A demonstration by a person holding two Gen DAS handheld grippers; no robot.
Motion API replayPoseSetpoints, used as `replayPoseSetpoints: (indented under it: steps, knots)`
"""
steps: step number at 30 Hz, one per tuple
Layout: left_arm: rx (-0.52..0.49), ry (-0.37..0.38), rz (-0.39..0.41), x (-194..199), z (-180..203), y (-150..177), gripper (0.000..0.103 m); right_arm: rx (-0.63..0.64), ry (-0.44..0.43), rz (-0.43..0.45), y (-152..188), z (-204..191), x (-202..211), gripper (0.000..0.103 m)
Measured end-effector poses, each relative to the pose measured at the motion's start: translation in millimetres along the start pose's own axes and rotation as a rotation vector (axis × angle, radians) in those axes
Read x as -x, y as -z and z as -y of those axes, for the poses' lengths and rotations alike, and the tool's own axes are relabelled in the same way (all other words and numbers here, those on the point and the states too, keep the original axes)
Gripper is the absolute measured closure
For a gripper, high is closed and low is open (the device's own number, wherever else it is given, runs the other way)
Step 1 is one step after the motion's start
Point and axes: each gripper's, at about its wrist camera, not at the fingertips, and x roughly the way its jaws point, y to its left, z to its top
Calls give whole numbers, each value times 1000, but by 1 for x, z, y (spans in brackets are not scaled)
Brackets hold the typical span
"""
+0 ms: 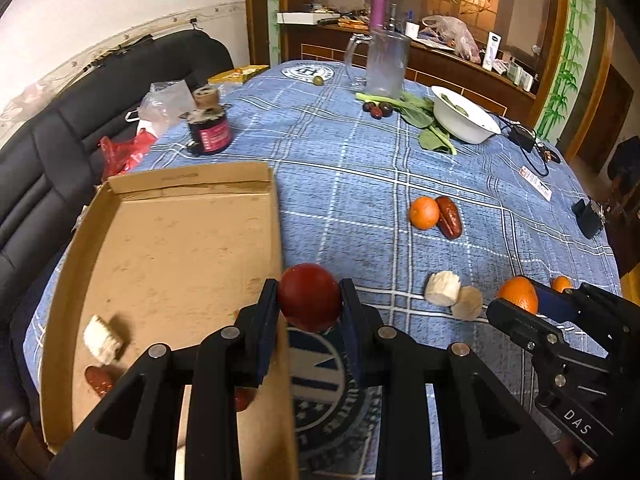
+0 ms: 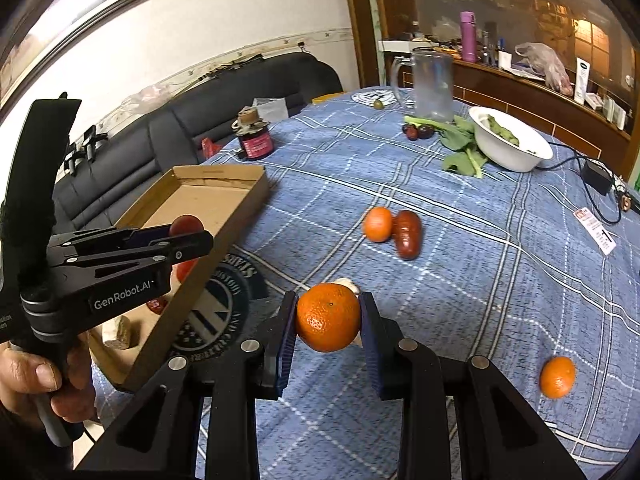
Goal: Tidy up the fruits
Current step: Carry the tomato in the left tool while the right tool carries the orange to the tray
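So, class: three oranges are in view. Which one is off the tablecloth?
The orange clamped in the right claw; one other touches a red date, and one lies alone on the cloth.

A round red fruit (image 1: 309, 297) hangs over the cardboard box (image 1: 160, 240) edge; a mandarin (image 2: 328, 317) is lifted off the tablecloth.

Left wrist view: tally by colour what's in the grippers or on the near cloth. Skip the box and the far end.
Orange: 3, held orange, mid-cloth orange, far-right orange
Red: 2, held red fruit, oblong red fruit
Pale: 2, ridged chunk, round chunk
Total: 7
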Motion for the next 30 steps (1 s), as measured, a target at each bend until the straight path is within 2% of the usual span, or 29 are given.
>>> replayPoseSetpoints:
  steps: [30]
  knots:
    - [95,-44,34,23,-72,17,76,126,-59,-28,-11,-75,-15,73]
